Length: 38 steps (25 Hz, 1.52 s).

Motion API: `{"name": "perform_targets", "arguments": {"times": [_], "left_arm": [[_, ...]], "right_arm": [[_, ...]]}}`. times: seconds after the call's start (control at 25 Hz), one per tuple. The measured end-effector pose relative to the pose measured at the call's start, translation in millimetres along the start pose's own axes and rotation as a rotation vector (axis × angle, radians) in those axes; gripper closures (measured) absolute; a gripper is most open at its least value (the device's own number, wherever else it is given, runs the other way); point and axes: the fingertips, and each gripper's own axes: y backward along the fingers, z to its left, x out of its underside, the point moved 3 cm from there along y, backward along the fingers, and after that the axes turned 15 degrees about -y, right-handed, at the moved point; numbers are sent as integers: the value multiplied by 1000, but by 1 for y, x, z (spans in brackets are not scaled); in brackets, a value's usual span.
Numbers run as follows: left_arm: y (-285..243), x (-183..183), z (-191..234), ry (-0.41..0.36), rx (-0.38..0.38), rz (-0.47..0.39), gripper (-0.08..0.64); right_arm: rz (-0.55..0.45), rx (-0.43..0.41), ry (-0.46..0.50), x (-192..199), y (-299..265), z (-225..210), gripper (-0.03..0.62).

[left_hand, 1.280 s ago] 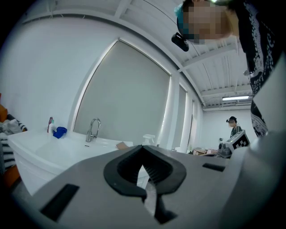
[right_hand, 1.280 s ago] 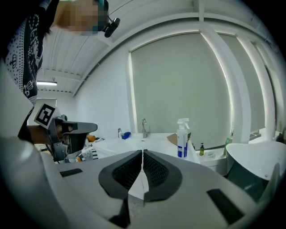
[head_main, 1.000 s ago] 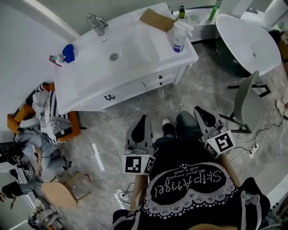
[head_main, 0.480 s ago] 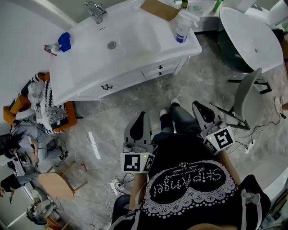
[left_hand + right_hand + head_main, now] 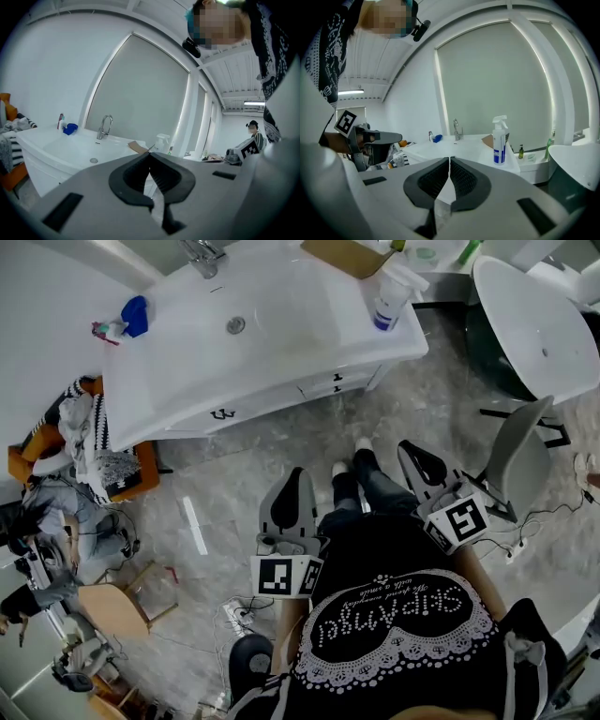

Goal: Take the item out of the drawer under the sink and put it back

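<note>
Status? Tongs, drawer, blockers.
Left tongs shut, empty. Right tongs shut, empty. Sink drawers closed, item not in view. Grey chair at right, not in the path.

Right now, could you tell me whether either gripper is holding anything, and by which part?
Nothing is held. The left gripper and the right gripper each have their jaws together with nothing between them.

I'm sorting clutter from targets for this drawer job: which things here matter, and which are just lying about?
Job:
- drawer under the sink, closed
- left gripper, shut, empty
- right gripper, shut, empty

Lying about:
- spray bottle
- cardboard piece
- blue object
- grey chair
</note>
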Motion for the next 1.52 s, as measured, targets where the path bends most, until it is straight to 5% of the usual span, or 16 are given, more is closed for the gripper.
{"name": "perform_targets", "arguments": {"times": [0.76,1.52], "left_arm": [[-84,-26,-28,-18,-15,-80,557],[-74,-38,46,-36,67,-64,557]], "right_arm": [[-54,5,20,-46,-11,-89,572],[-78,110,-27,-43,-53,-40,572]]}}
